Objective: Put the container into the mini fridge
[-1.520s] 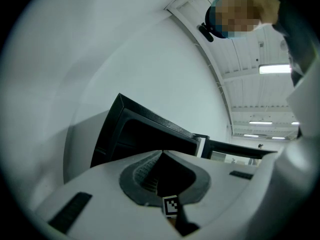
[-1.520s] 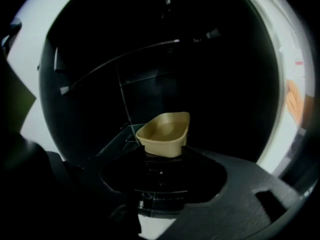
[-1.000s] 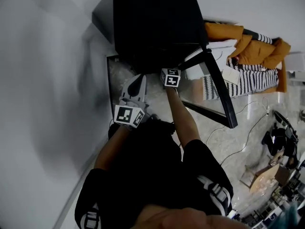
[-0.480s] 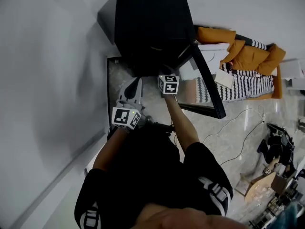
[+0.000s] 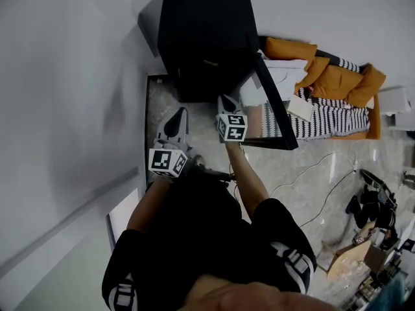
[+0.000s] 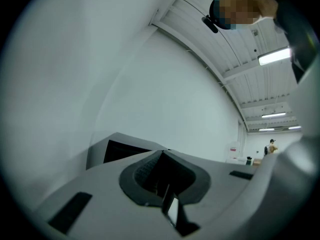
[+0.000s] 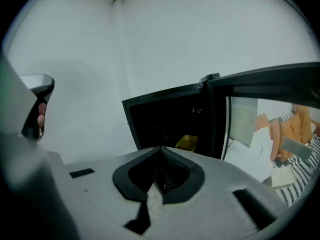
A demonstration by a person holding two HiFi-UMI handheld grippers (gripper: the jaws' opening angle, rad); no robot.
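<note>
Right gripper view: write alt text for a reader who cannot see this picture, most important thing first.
The right gripper, its jaws shut and empty, points at a black mini fridge with a yellow container inside. The fridge door stands open at the right, and a white wall rises behind.

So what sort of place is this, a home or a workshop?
Likely a lab hall with a staged home corner: black mini fridge on the floor, orange cushions beside it, strip lights on a high ceiling.
</note>
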